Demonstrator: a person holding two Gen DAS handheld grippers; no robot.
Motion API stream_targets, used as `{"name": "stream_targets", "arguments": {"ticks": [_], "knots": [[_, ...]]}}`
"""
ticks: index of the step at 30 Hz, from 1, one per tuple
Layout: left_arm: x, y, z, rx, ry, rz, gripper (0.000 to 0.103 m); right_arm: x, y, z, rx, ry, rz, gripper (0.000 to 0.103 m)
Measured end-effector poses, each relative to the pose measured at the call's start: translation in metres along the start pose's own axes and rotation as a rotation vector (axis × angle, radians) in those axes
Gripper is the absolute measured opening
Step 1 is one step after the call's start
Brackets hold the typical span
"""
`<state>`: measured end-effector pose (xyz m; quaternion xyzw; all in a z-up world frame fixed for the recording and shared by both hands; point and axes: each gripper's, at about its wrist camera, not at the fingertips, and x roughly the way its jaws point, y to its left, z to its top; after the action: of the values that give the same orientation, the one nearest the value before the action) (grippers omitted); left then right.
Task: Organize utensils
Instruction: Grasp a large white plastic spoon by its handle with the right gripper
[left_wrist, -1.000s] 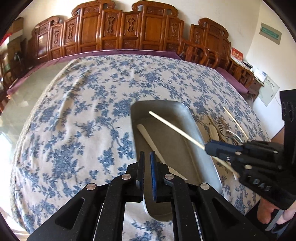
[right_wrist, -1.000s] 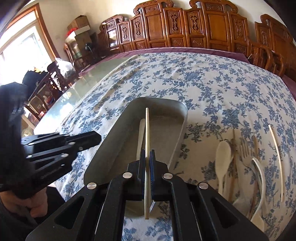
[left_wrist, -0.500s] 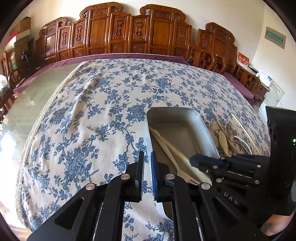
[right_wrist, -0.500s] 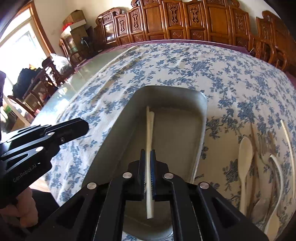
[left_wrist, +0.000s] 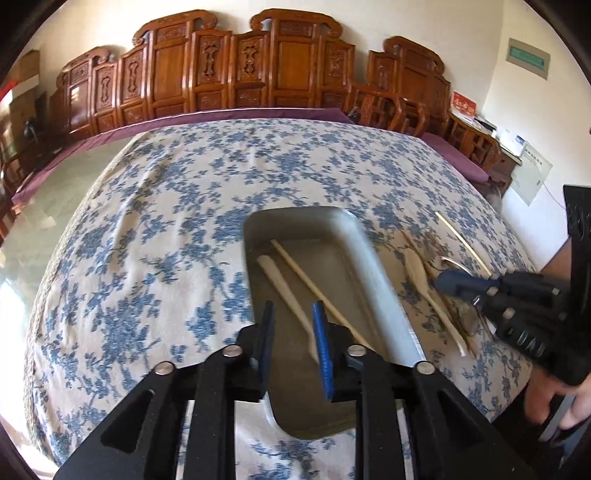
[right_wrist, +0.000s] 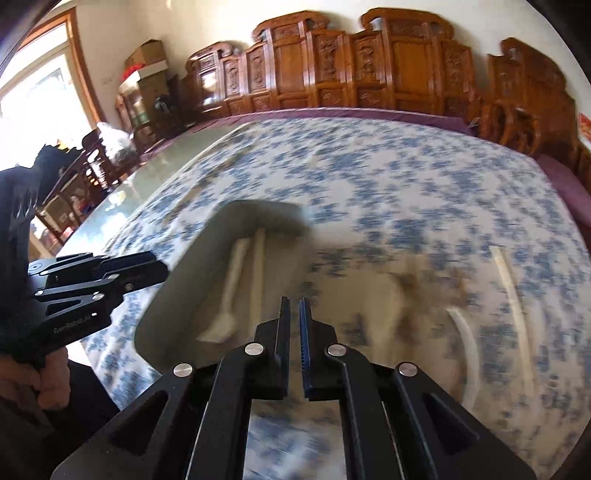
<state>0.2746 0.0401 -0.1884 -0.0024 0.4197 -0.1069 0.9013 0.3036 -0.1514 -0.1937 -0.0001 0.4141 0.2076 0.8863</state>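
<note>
My left gripper (left_wrist: 291, 317) was spreading its fingers, nothing between them, over the grey metal tray (left_wrist: 373, 266) holding a pale wooden fork (left_wrist: 284, 284) and chopstick (left_wrist: 314, 284). My right gripper (right_wrist: 292, 310) was clenched empty, heading for the loose utensils (left_wrist: 424, 273) near the counter's right edge.

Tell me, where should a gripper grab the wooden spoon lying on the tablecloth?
Probably mid-handle of the wooden spoon, from straight above, jaws across it: the handle is thin and flat on the tablecloth, while its wide bowl would likely slip.
</note>
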Motion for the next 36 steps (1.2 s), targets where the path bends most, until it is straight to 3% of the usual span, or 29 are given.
{"name": "stream_targets", "arguments": {"ticks": [4,8,11,18,26,27,29,36], "knots": [[0.001,-0.021,0.001,0.035,-0.010,-0.030,0.042,-0.017,-0.038,-0.009,0.013,-0.002,-0.075,0.019],[-0.001,-0.044,0.001,0.064,-0.028,-0.062,0.047,-0.023,-0.078,-0.024,0.038,0.022,-0.148,0.023],[-0.001,-0.059,0.001,0.075,-0.030,-0.079,0.056,-0.020,-0.100,-0.037,0.051,0.053,-0.177,0.025],[0.007,-0.088,-0.006,0.123,-0.011,-0.086,0.056,-0.001,-0.119,-0.063,0.072,0.131,-0.170,0.025],[0.017,-0.105,-0.013,0.144,0.019,-0.089,0.056,0.016,-0.115,-0.066,0.048,0.172,-0.144,0.022],[0.018,-0.104,-0.012,0.133,0.027,-0.100,0.056,0.017,-0.115,-0.066,0.046,0.174,-0.144,0.022],[0.019,-0.105,-0.011,0.124,0.031,-0.107,0.056,0.017,-0.116,-0.065,0.046,0.177,-0.140,0.011],[0.019,-0.115,-0.010,0.137,0.031,-0.072,0.056,-0.018,-0.114,-0.061,0.036,0.121,-0.116,0.011]]}}
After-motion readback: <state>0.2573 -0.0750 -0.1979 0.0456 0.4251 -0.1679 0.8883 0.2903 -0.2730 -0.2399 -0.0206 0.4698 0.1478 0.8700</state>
